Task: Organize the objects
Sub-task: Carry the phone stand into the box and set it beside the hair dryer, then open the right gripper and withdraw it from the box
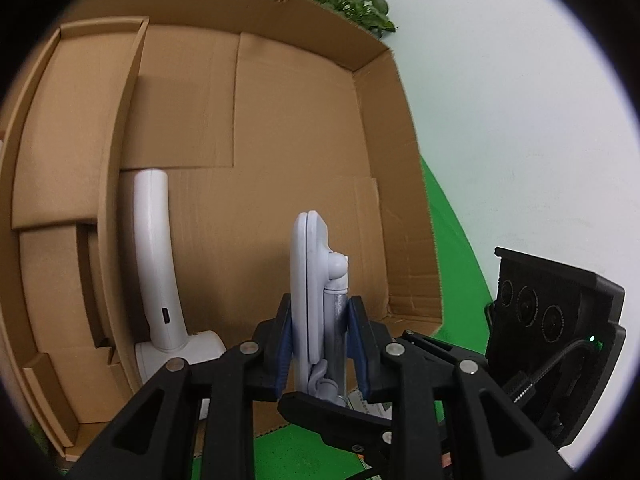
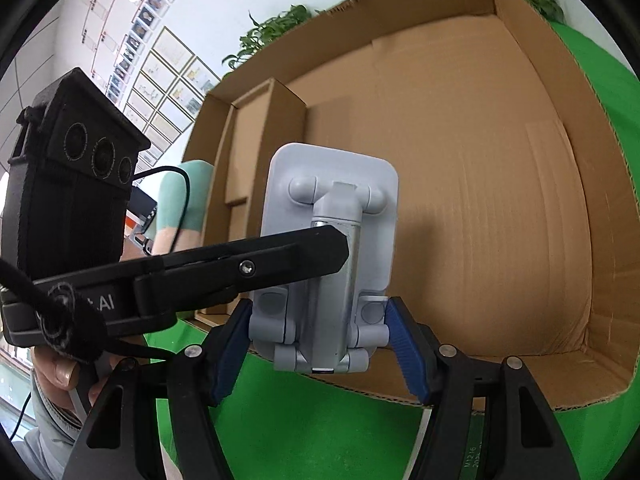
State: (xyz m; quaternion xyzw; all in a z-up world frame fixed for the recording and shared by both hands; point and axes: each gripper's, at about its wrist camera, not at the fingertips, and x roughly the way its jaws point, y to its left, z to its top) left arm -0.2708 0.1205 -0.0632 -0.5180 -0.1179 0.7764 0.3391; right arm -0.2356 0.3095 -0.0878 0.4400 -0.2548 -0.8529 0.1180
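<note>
One cardboard box [image 1: 248, 128] lies open on the green counter [image 1: 452, 264], a divider on its left. One white lamp-like device [image 1: 154, 256] stands inside by the divider. One grey folding stand [image 2: 332, 240] is held upright at the box's near edge. Left tool [image 1: 320, 340] clamps its edges; right tool [image 2: 320, 344] pinches its base, both level, pointing into the box.

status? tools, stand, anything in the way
Both tools, left and right, shut on grey phone stand. Above cardboard box. White lamp inside, left.
</note>
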